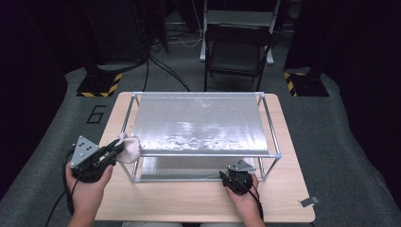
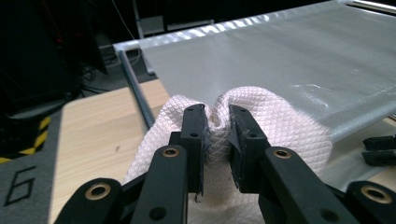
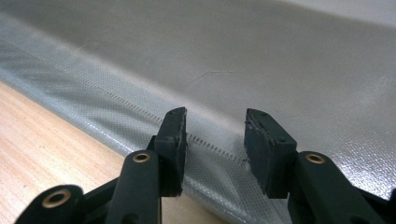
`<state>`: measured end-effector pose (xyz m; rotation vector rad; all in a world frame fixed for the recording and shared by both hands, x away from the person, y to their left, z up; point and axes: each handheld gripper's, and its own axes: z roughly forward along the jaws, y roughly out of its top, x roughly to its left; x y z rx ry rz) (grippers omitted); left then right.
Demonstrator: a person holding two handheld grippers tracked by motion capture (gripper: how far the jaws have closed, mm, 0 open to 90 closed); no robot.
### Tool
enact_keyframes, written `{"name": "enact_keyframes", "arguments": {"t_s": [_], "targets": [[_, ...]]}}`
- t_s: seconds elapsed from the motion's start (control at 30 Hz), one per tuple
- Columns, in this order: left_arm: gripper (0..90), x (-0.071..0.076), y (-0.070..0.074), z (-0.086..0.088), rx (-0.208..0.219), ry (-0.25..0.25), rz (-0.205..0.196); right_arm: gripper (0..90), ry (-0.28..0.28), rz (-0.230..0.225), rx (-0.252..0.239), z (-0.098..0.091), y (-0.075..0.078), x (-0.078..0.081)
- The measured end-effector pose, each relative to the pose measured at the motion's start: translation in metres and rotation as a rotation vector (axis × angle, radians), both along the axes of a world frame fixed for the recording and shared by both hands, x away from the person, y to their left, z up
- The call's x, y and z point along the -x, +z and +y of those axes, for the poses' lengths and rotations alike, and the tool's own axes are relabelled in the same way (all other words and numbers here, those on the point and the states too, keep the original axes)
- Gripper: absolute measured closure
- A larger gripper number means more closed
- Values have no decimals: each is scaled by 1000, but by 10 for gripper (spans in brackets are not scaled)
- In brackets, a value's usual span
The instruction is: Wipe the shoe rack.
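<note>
Cloth (image 2: 261,121): white, quilted, judged soft, light and limp; best pinched at a bunched fold. It is clamped by the left gripper (image 2: 217,135) beside the metal rack (image 1: 272,153). The right gripper (image 3: 215,140) is held open, empty.

Left gripper (image 2: 216,135) jaws pinched close; right gripper (image 3: 215,140) jaws apart.

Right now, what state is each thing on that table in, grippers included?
Left gripper: shut on the white cloth.
White cloth: bunched, pinched, at the rack's left corner.
Right gripper: open, holding nothing, jaws over the lower sheet.
Rack: upright on the table.
Top sheet: stretched flat, shiny.
</note>
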<state>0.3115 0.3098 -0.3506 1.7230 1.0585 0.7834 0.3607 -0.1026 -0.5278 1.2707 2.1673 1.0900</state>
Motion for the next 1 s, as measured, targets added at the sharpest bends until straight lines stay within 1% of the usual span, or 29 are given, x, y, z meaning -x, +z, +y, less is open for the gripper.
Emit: {"name": "enact_keyframes", "arguments": {"t_s": [0.03, 0.07, 0.1, 0.13, 0.17, 0.23, 0.27, 0.3, 0.33, 0.37, 0.4, 0.5, 0.53, 0.57, 0.6, 0.63, 0.67, 0.7, 0.73, 0.77, 0.8, 0.83, 0.87, 0.9, 0.93, 0.97, 1.0], "targets": [[771, 0, 0, 0, 0, 0, 0, 588, 0, 0, 0, 0, 0, 0], [772, -5, -3, -6, -8, 6, -3, 587, 1, -1, -8, 0, 0, 0], [772, -5, -3, -6, -8, 6, -3, 587, 1, -1, -8, 0, 0, 0], [772, -10, -5, -10, -9, 4, 11, 588, 1, -1, -8, 0, 0, 0], [772, -10, -5, -10, -9, 4, 11, 588, 1, -1, -8, 0, 0, 0], [772, -14, -7, -15, -2, 3, 14, 588, 3, -1, 4, 0, 0, 0], [772, -17, -8, -20, -1, -4, 17, 588, 0, -2, -8, 0, 0, 0], [772, -17, -8, -20, -1, -4, 17, 588, 0, -2, -8, 0, 0, 0], [772, -18, -8, -23, 3, -7, 18, 589, -3, -4, -8, 1, 0, 0], [772, -20, -8, -27, 8, -18, 18, 589, -3, -4, -8, 1, 0, 0], [771, -22, -8, -32, 5, -27, 20, 590, -25, 6, -16, 2, 0, 2], [770, -27, -7, -50, -4, -59, 24, 591, -21, 1, -14, 1, 0, 2], [769, -30, -8, -63, -14, -86, 25, 591, -26, 8, -18, 2, 0, 2], [769, -30, -8, -63, -14, -86, 25, 591, -26, 8, -18, 2, 0, 2], [769, -33, -8, -74, -36, -112, 29, 591, -26, 10, -21, 2, 0, 2], [769, -33, -8, -74, -36, -112, 29, 591, -26, 10, -21, 2, 0, 2], [768, -34, -8, -83, -64, -122, 24, 592, -26, 7, -17, 2, 0, 2], [768, -35, -8, -86, -77, -122, 21, 592, -27, 9, -20, 2, 0, 2], [768, -35, -8, -86, -77, -122, 21, 592, -27, 10, -21, 2, 0, 2], [767, -36, -7, -87, -86, -117, 16, 592, -26, 9, -20, 2, 0, 2], [767, -37, -7, -83, -94, -106, 13, 592, -27, 6, -10, 1, 0, 2], [768, -37, -7, -83, -94, -106, 13, 592, -27, 6, -10, 1, 0, 2], [767, -38, -7, -76, -93, -84, 16, 592, -20, -14, 18, 0, 0, 0], [767, -38, -7, -76, -93, -84, 16, 592, -20, -14, 18, 0, 0, 0], [767, -40, -7, -67, -79, -54, 17, 592, -17, -14, 19, 0, 0, 0], [767, -40, -7, -62, -77, -37, 19, 592, -18, -16, 21, 0, 0, 0], [767, -40, -7, -62, -77, -37, 19, 592, -28, -4, 11, 1, 0, 1]]}}
